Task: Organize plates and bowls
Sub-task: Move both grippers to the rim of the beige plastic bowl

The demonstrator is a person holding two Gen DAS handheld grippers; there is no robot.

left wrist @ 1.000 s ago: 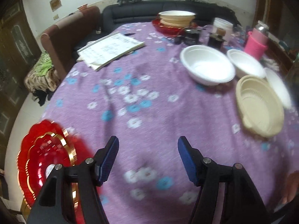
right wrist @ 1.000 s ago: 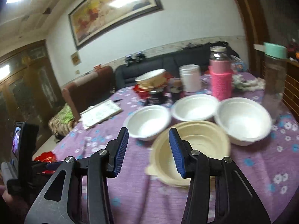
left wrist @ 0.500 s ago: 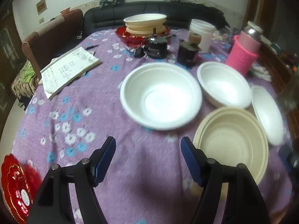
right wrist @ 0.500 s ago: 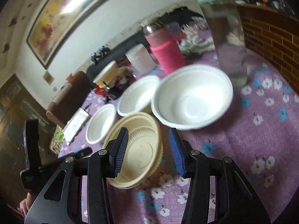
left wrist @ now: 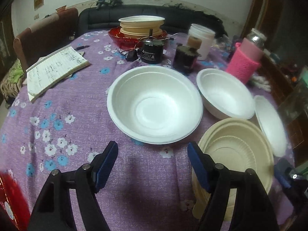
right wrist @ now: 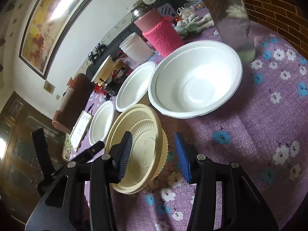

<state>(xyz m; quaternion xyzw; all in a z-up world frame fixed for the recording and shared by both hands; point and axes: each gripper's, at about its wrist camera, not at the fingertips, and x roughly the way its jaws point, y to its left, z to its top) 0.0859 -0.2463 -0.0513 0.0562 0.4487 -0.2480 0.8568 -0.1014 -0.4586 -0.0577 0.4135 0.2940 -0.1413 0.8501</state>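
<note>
1. Three white foam bowls sit on the purple flowered tablecloth (left wrist: 73, 134): a large white bowl (left wrist: 155, 104) in the middle of the left wrist view, a second white bowl (left wrist: 225, 94) just to its right, and a third white bowl (right wrist: 196, 79) at the far right, large in the right wrist view.
2. Near the table edge sits a cream bowl (right wrist: 138, 144) with ribbed sides — just beside the white ones.
3. Left gripper (left wrist: 153, 163) hovers over bare cloth just short of the large white bowl, jaws wide apart, holding nothing.
4. Right gripper (right wrist: 154, 152) has its jaws spread too — the left blue pad lies over the cream bowl's inside, the right pad outside its rim; contact cannot be told.
5. At the far side stands a stack of cream dishes (left wrist: 141, 26) on a red dish (left wrist: 123, 38), with a notebook (left wrist: 55, 71) and a pink-sleeved bottle (left wrist: 245, 59) also on the table.
</note>
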